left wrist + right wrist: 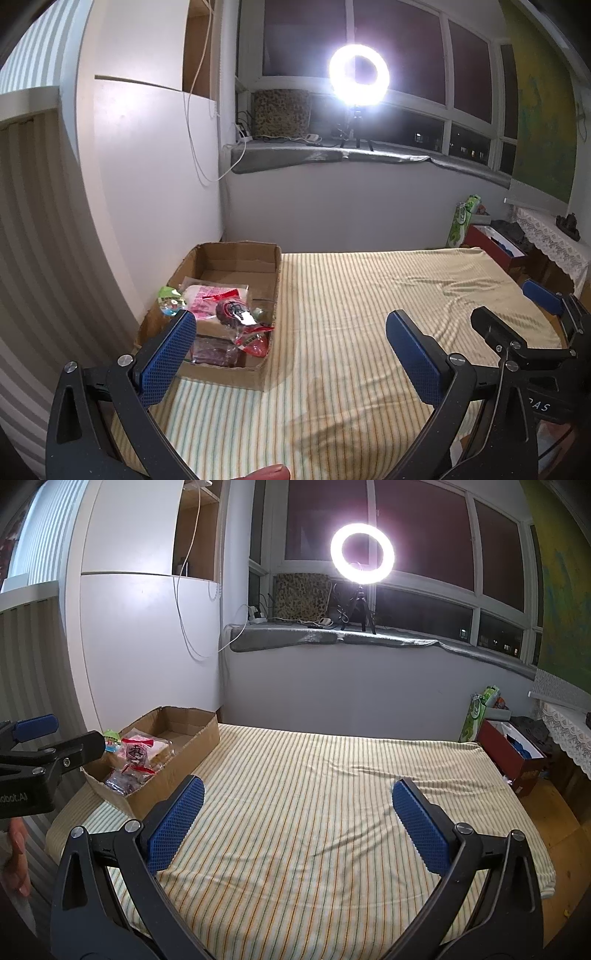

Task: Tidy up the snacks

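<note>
On the windowsill a ring light [359, 75] is glaring over the striped bedcover [314, 812]. Both the left gripper [291, 354] and right gripper [297, 825] are hanging spread and empty; snack packets [221, 310] are lying in the cardboard box [267, 291], ahead-left of both.

Both wrist cams sit low over the striped bed [314, 812], facing the window wall. Left cam sits closer to the cardboard box [236, 258]. Shared: bed, box, ring light [362, 553].

Ring light [362, 554] on windowsill [332, 637]; dark windows [424, 528]; white wall [140, 635].
</note>
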`<move>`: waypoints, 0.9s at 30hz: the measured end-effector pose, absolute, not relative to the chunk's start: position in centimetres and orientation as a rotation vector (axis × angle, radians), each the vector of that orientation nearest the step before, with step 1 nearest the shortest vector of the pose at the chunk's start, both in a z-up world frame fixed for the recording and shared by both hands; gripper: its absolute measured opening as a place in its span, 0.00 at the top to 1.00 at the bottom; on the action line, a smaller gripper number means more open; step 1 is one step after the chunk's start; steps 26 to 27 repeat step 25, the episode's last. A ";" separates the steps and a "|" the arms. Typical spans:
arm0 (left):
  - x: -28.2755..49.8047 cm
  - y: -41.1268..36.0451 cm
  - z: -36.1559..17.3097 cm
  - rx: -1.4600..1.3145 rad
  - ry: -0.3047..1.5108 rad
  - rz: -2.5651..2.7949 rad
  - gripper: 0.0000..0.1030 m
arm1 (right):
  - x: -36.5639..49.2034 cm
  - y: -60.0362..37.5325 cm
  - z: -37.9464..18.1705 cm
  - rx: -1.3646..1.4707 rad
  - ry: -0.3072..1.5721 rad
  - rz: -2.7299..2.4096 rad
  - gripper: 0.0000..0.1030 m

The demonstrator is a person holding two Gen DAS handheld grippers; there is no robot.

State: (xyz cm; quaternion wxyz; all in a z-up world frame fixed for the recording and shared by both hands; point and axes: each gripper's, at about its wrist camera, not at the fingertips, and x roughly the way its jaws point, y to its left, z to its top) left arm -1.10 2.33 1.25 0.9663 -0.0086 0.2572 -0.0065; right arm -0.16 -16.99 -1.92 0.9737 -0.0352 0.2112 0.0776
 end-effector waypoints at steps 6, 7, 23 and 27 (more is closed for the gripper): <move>-1.0 2.2 1.2 0.001 0.520 -0.002 0.01 | -0.2 -17.0 -2.0 -0.072 0.432 0.154 0.00; -1.0 2.1 1.1 0.003 0.523 -0.002 0.01 | -0.1 -17.0 -2.0 -0.072 0.432 0.155 0.00; -1.2 1.9 0.7 0.030 0.498 0.025 0.01 | -0.1 -17.3 -2.5 -0.070 0.447 0.154 0.00; -1.3 1.8 0.7 0.035 0.494 0.035 0.01 | -0.1 -17.3 -2.5 -0.070 0.447 0.154 0.00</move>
